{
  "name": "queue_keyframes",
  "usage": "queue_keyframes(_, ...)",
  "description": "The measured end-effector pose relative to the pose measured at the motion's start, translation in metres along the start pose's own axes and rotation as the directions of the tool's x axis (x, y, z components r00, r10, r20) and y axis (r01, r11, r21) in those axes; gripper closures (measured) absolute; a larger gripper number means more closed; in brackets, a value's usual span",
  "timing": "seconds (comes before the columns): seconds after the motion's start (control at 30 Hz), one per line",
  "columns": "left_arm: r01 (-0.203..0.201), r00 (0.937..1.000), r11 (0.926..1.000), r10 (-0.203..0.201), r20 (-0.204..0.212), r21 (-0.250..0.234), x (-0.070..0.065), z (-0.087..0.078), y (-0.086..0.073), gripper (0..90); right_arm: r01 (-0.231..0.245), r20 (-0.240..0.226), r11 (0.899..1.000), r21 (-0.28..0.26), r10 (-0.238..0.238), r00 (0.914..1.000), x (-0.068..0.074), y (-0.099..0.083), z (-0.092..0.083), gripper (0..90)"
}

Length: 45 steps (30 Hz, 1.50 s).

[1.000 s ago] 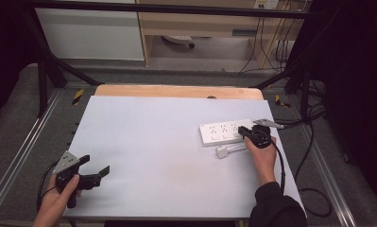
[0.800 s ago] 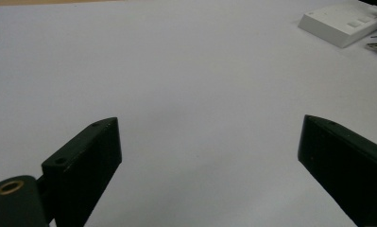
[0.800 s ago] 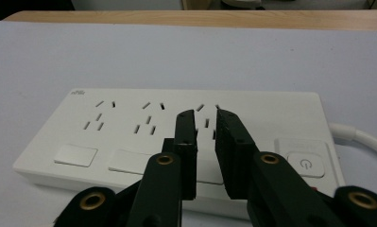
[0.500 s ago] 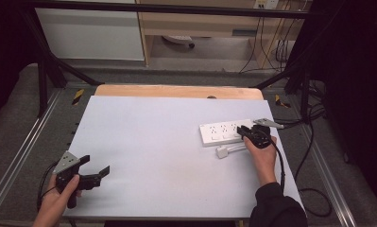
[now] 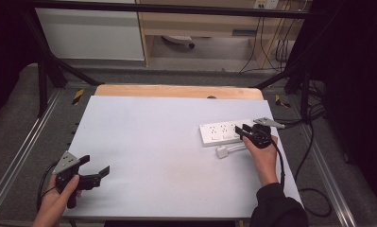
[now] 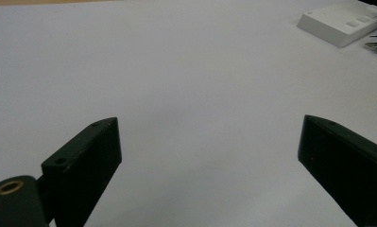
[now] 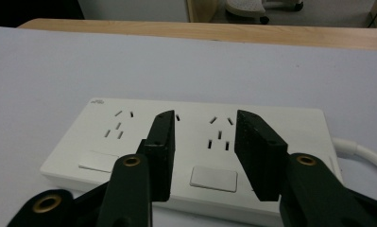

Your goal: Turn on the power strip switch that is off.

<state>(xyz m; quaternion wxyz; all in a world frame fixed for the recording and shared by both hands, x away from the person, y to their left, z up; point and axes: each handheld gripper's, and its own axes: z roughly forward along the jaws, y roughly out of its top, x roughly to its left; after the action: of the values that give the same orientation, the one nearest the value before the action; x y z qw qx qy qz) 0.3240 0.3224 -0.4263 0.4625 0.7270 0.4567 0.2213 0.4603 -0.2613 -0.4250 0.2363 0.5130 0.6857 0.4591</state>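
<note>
The bench (image 5: 167,142) has a pale matte top with a strip of bare wood along its far edge. A white power strip (image 5: 224,133) lies flat near the right side, sockets facing up. Just beside its near edge lies a small white plug (image 5: 222,152) with a short cable.

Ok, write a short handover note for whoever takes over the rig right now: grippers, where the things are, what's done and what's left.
Left gripper: open, holding nothing, near the front left corner of the table, pointed across it.
Right gripper: fingers partly open, holding nothing, poised over the near edge of the power strip.
Things: the white power strip lies flat at the right of the table; a white plug with its short cord lies loose just in front of it, beside the right hand.
Done: nothing plugged in; the visible sockets are bare.
Left: probably pick up the plug and seat it in a socket.
</note>
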Motion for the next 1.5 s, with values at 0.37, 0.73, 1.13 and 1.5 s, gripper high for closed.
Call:
queue_keyframes(0.37, 0.001, 1.0000, 1.0000, -0.001, -0.001, -0.002, 0.000, 0.000, 0.000, 6.9, 0.037, -0.010, 0.999, -0.014, -0.037, 0.9993, 0.013, 0.009, -0.009, 40.3)
queue_keyframes(0.73, 0.002, 1.0000, 1.0000, -0.002, 0.002, -0.002, 0.000, 0.000, 0.000, 6.9, 0.041, -0.027, 0.999, -0.036, -0.042, 0.9987, 0.026, 0.018, -0.019, 21.0)
queue_keyframes(1.13, 0.001, 1.0000, 1.0000, -0.001, -0.001, -0.004, 0.000, -0.001, 0.000, 6.9, 0.091, 0.022, 0.994, -0.064, -0.089, 0.9957, 0.036, 0.021, -0.024, 6.2)
queue_keyframes(1.5, -0.003, 1.0000, 1.0000, 0.003, -0.001, -0.007, 0.000, -0.001, 0.000, 6.9, 0.100, 0.020, 0.993, -0.061, -0.099, 0.9949, 0.044, 0.022, -0.029, 2.0)
